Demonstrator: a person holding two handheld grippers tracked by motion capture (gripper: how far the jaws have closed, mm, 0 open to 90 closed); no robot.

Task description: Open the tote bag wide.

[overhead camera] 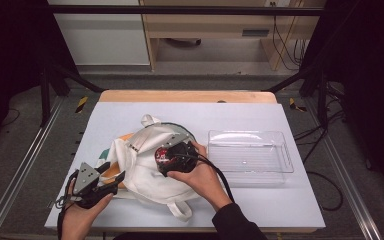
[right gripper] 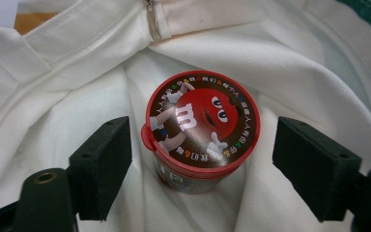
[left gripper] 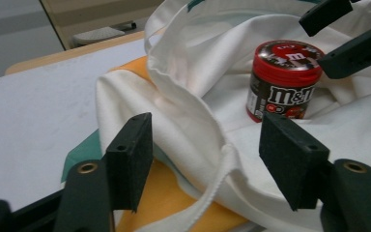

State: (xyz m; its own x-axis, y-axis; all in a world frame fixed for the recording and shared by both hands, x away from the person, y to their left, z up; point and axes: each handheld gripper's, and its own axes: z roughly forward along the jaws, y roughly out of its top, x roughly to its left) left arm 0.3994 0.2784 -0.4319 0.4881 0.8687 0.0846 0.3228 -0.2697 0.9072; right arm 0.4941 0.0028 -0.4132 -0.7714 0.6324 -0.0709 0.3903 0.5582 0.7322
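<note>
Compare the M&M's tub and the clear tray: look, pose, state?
The M&M's tub is opaque, round, with a red lid; the clear tray is see-through, flat and rectangular. The M&M's tub stands upright on the white cloth bag; the clear tray lies straight on the table, right of the bag. The M&M's tub sits between the right gripper's open jaws; the clear tray sits apart from both grippers. Both look plastic.

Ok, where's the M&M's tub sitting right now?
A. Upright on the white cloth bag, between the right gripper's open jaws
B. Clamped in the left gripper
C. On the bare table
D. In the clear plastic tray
A: the M&M's tub stands upright on the white cloth bag, with the right gripper jaws apart on either side, not touching it.
</note>
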